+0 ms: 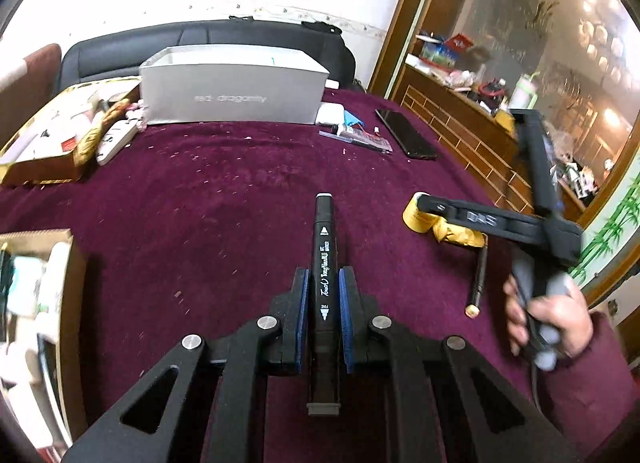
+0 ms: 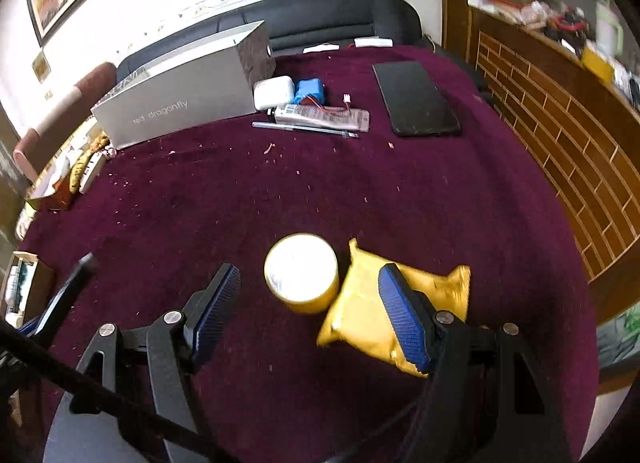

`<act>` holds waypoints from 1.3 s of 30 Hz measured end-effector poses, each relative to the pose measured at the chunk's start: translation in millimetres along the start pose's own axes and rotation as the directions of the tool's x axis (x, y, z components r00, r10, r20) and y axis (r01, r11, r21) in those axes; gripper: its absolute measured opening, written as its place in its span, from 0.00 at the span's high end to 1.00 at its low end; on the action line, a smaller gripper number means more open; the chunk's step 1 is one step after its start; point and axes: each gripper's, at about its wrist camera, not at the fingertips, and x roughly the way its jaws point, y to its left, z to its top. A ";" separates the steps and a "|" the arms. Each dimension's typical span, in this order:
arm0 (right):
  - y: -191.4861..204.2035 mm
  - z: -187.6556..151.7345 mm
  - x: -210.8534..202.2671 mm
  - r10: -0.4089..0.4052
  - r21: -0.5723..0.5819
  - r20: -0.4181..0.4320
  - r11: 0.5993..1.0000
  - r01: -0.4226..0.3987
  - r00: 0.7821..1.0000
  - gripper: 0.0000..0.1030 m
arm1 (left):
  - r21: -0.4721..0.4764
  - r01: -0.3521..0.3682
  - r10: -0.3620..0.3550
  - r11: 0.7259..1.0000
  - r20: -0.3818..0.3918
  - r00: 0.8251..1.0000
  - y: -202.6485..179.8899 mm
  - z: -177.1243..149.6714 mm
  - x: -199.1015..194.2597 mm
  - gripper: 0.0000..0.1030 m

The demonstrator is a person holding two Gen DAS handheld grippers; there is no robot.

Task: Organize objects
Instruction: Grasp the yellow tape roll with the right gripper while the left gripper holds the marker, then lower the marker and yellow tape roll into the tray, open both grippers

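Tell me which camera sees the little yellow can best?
The right wrist view. There the yellow can sits near the middle, its shiny white top and side plain, between the open right claw fingers. The left wrist view shows only part of it, off to the right, behind that claw's finger.

On the worktop (image 2: 280,191) the tin (image 2: 301,273) stands just left of the pouch (image 2: 360,303), touching it. Far behind them the box (image 2: 176,103) stands at the left, the phone (image 2: 416,99) lies at the right, and the charger case (image 2: 274,91), battery pack (image 2: 309,91) and pen (image 2: 304,129) lie between. In the left claw (image 1: 323,295) a marker (image 1: 323,263) points toward the box.
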 end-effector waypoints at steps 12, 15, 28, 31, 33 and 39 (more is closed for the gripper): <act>28.9 1.7 14.6 -0.140 -0.140 -0.043 0.981 0.133 0.989 0.63 | -0.106 -0.001 0.007 0.994 0.053 0.999 38.8 -21.1 -36.3 0.89; 32.6 -1.3 8.2 -0.143 -0.130 -0.043 0.982 0.137 0.989 0.63 | -0.145 -0.001 0.009 0.989 0.056 0.998 51.7 -27.9 -45.5 0.89; 105.1 -32.8 -70.8 0.107 -0.075 -0.013 0.991 -0.108 0.994 0.63 | -0.271 -0.110 0.154 0.956 0.147 0.977 117.7 -82.0 -151.0 0.89; 144.1 -44.7 -86.4 0.187 -0.104 -0.022 0.977 -0.188 0.982 0.63 | -0.305 -0.153 0.206 0.940 0.152 0.967 136.8 -99.3 -173.5 0.89; 170.8 -53.6 -95.4 0.236 -0.129 -0.035 0.962 -0.239 0.971 0.63 | -0.330 -0.187 0.248 0.925 0.151 0.957 152.3 -113.2 -188.1 0.89; 265.7 -92.8 -108.0 0.374 -0.225 -0.120 0.892 -0.392 0.920 0.62 | -0.375 -0.253 0.318 0.892 0.122 0.940 182.7 -145.4 -203.8 0.89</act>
